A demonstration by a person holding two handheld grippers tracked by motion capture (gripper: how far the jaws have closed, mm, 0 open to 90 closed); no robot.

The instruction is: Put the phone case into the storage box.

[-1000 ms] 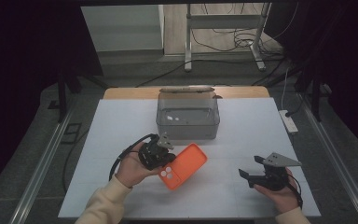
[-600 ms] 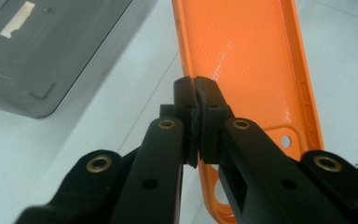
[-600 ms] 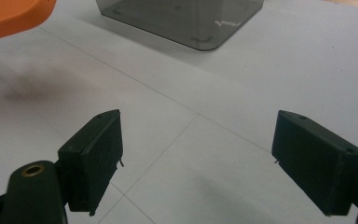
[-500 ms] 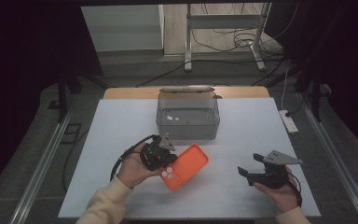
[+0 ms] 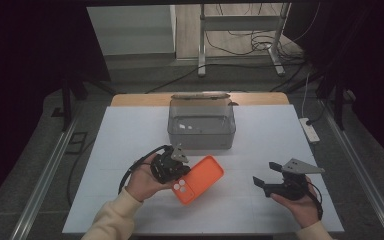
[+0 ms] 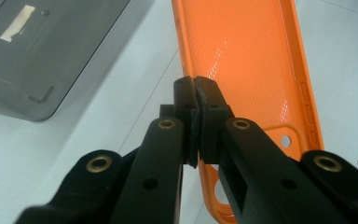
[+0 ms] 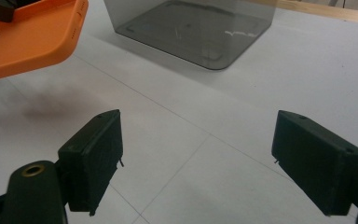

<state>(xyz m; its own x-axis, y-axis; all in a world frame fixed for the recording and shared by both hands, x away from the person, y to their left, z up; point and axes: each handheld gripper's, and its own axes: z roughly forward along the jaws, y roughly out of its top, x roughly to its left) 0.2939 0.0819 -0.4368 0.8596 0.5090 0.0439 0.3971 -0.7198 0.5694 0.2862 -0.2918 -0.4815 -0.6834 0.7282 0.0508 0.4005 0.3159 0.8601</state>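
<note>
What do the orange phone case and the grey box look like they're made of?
The orange phone case looks like soft silicone or rubbery plastic: a fine dotted texture inside, a dull sheen, moulded button bumps. The grey box looks like smoky, see-through hard plastic: glossy walls with reflections, rounded corners. Neither is certain from looks alone.

1. Case (image 5: 200, 180): bright orange; its inner face carries a fine dotted texture with glossy highlights, and its back shows white at the camera cut-outs
2. Box (image 5: 201, 124): smoky translucent grey, with a pale label on one wall
3. Worktop (image 5: 120, 135): white, crossed by thin grey grid lines; a tan wooden strip runs along its far edge
4. Left claw (image 6: 194, 100): matte black, with brass-coloured rivets
5. Right claw (image 7: 198, 163): matte black, one brass-coloured rivet showing; a grey plate sits on top of it
6. Sleeves (image 5: 115, 217): cream
7. Floor (image 5: 140, 75): dull grey, with black cables
</note>
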